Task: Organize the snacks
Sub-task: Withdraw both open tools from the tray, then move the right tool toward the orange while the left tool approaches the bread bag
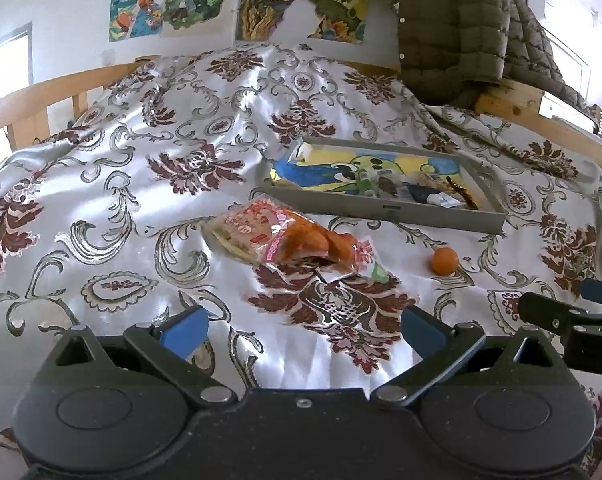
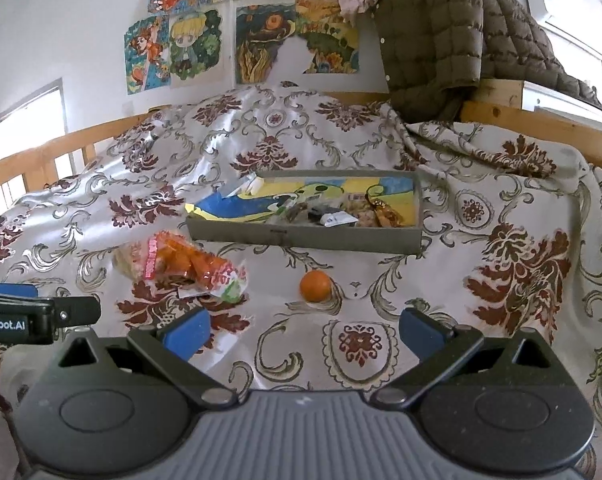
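Note:
A clear snack bag (image 1: 285,240) with orange pieces and red print lies on the patterned cloth; it also shows in the right wrist view (image 2: 185,268). A small orange fruit (image 1: 445,261) (image 2: 316,286) lies to its right. Behind them stands a grey tray (image 1: 385,210) (image 2: 305,236) with several small snacks at its right end. My left gripper (image 1: 303,330) is open and empty, just short of the bag. My right gripper (image 2: 305,330) is open and empty, just short of the orange.
The white and maroon cloth (image 1: 161,168) covers a raised surface with a wooden rail (image 1: 41,96) around it. A brown padded jacket (image 1: 461,28) hangs at the back right. Drawings (image 2: 181,48) are on the wall behind.

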`<state>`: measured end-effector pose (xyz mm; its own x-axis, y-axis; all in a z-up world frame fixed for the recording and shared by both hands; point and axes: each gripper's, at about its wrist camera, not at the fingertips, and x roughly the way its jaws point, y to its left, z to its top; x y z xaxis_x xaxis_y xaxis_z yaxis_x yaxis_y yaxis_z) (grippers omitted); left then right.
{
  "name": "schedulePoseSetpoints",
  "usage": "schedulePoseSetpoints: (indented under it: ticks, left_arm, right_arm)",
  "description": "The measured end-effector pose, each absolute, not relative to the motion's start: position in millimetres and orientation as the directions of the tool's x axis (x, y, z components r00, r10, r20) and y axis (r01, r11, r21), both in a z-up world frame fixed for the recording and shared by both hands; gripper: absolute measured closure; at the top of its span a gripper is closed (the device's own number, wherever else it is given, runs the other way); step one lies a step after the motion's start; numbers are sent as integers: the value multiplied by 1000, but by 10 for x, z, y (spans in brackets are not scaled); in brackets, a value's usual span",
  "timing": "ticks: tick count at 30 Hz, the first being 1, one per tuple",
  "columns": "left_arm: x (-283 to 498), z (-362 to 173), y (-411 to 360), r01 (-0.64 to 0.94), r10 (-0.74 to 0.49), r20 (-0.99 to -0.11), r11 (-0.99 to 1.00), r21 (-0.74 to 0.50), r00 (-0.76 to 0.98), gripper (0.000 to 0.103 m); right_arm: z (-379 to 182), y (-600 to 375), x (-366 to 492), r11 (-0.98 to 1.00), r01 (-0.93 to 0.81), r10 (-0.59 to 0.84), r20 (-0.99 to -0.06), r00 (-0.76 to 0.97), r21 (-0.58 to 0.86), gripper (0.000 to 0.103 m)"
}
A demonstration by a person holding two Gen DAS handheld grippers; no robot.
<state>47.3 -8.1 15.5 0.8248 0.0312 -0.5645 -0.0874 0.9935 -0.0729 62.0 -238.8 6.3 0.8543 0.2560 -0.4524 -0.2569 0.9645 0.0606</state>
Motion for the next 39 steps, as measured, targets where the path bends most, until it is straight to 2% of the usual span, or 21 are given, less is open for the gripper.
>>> schedulePoseSetpoints:
  ticks: [21,39]
  left_arm:
    - [611,87,-93,-153,91,-614,987,-48,784,1]
    - [868,-81,-100,-239,150,-662,970,-45,734,1]
  right_arm:
    - [17,-2342,699,953,-289,294,-492,819,88,0]
    - [-49,-2321,1094,944,-316,319,-510,799,96,0]
